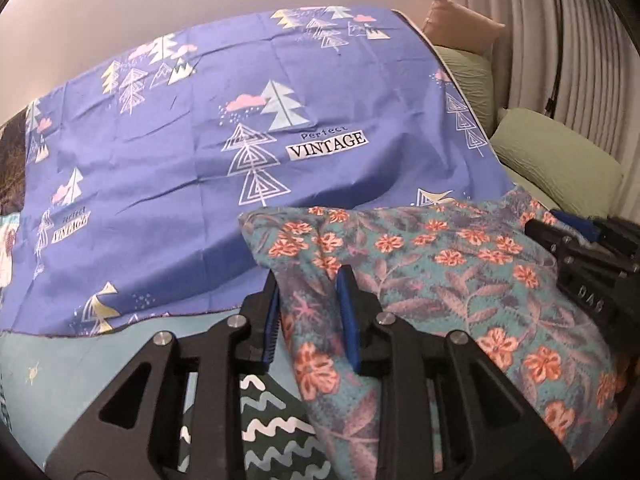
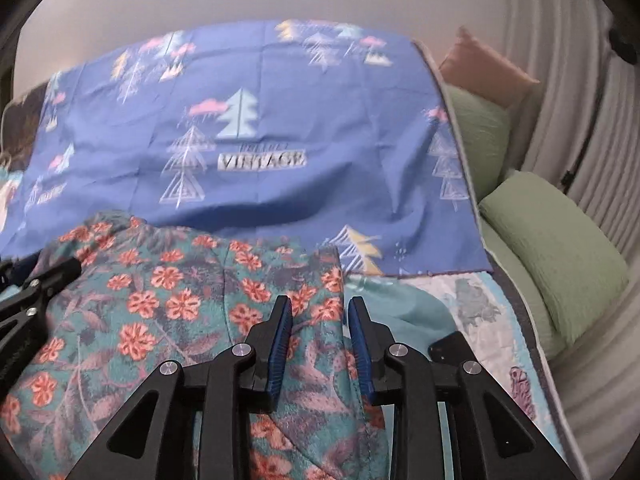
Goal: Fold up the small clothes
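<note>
Where blue sheet covers bed | green pillows beside it

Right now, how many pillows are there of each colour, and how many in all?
Green pillows: 2
Pink pillow: 1
Total: 3

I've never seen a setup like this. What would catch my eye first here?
Probably the teal fleece garment with orange flowers, bunched in the foreground and gripped at either side by the black left gripper and right gripper, blue-padded jaws closed on its folds. Behind it spreads a purple-blue sheet printed with trees and the word VINTAGE, with green pillows to the right.
</note>
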`<state>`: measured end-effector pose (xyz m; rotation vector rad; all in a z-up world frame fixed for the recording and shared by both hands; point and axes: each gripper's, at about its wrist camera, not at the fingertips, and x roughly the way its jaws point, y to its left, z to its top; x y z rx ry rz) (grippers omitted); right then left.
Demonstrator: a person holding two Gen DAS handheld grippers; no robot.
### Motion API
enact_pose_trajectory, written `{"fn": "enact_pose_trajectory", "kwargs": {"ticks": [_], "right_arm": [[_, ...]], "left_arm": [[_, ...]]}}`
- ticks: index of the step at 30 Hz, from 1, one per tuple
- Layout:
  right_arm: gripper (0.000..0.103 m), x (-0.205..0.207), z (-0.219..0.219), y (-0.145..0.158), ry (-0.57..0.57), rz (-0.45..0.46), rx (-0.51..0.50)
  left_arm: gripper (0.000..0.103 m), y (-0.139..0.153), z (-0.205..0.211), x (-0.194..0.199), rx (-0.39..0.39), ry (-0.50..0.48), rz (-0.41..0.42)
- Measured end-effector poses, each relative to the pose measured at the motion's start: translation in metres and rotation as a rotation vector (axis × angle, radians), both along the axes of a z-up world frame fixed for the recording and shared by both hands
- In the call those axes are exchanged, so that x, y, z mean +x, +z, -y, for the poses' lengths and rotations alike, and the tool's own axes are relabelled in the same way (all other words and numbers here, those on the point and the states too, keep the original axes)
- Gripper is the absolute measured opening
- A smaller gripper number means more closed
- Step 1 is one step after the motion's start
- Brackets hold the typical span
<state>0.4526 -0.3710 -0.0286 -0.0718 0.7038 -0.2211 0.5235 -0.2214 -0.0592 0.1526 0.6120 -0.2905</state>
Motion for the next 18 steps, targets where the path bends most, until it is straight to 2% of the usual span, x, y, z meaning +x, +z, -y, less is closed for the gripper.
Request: {"fn": "enact_pose_trajectory", "kwargs": {"ticks": [5,7,9,11,13,15,18], "right_arm": [[0.034,0.002,0.015,0.008,-0.008,0.023,-0.03],[0.038,-0.005,0.018,0.017,-0.01,0.049,-0.041],[0.038,-0.03,0.017,0.03,-0.005,0.074,-0.036],[0.039,-0.048,0.013,0.041,0.008,0.086,-0.038],[0.046,-0.079,0.005,0.054,0.021,0.104,-0.052],[0.054,-0.118,-0.006,0.067,0.021,0.11,-0.082],[0.059,-0.167,-0.019,0.084,0.018,0.102,-0.09]], "left_arm": [[0.03,0.011,-0.001,-0.012,0.009,0.018,-0.009],[0.035,0.022,-0.004,-0.019,0.004,0.023,-0.011],[0.055,0.029,-0.012,-0.031,-0.023,0.015,-0.018],[0.067,0.043,-0.02,-0.058,-0.049,0.009,-0.007],[0.071,0.058,-0.025,-0.09,-0.065,-0.016,0.02],[0.082,0.073,-0.03,-0.127,-0.073,-0.036,0.045],[0.085,0.096,-0.035,-0.178,-0.067,-0.041,0.087]]}}
